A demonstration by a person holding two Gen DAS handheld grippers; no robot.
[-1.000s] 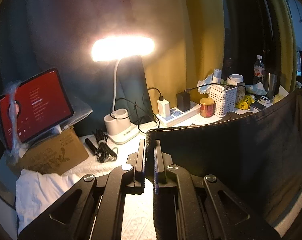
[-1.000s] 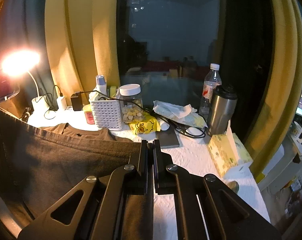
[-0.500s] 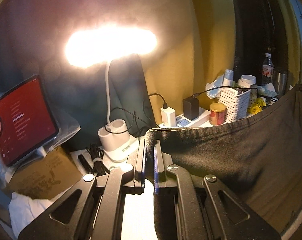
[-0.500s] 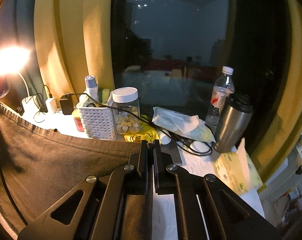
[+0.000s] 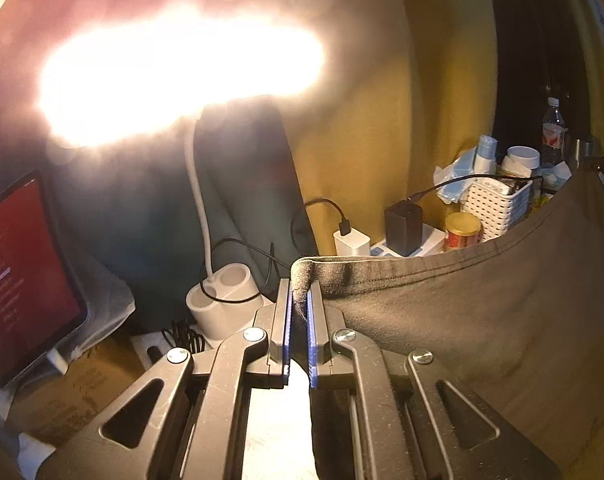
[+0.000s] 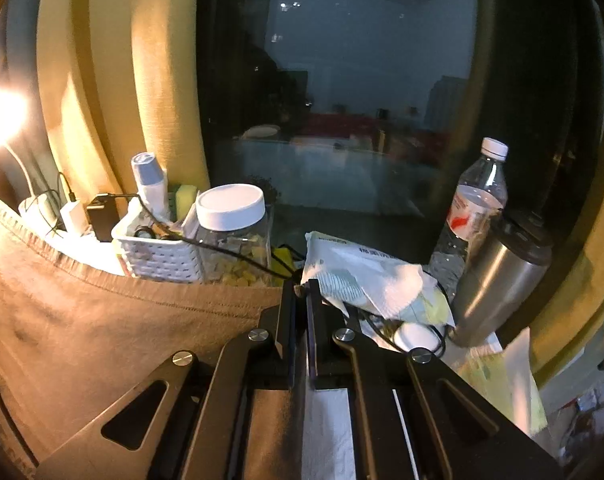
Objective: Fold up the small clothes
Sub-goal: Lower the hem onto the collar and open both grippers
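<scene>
A dark grey garment [image 5: 481,312] hangs stretched between my two grippers, its stitched hem running along the top. My left gripper [image 5: 298,292] is shut on the garment's left corner, which bunches up above the fingertips. In the right wrist view the same garment [image 6: 114,328] spreads to the left, lit warm by the lamp, and my right gripper [image 6: 300,292] is shut on its right corner. The cloth's lower part drops out of sight below both views.
A lit desk lamp [image 5: 182,72] with a white base [image 5: 226,300] stands close ahead on the left, beside a red-screened tablet [image 5: 18,280] on a cardboard box. Chargers [image 5: 403,228], a white basket [image 6: 158,252], a jar [image 6: 234,236], a water bottle [image 6: 475,208] and a steel tumbler [image 6: 501,276] crowd the table's back.
Both grippers have carried the stretched garment forward toward the back of the table. The lamp, basket, jar and bottle loom larger and closer in both views.
</scene>
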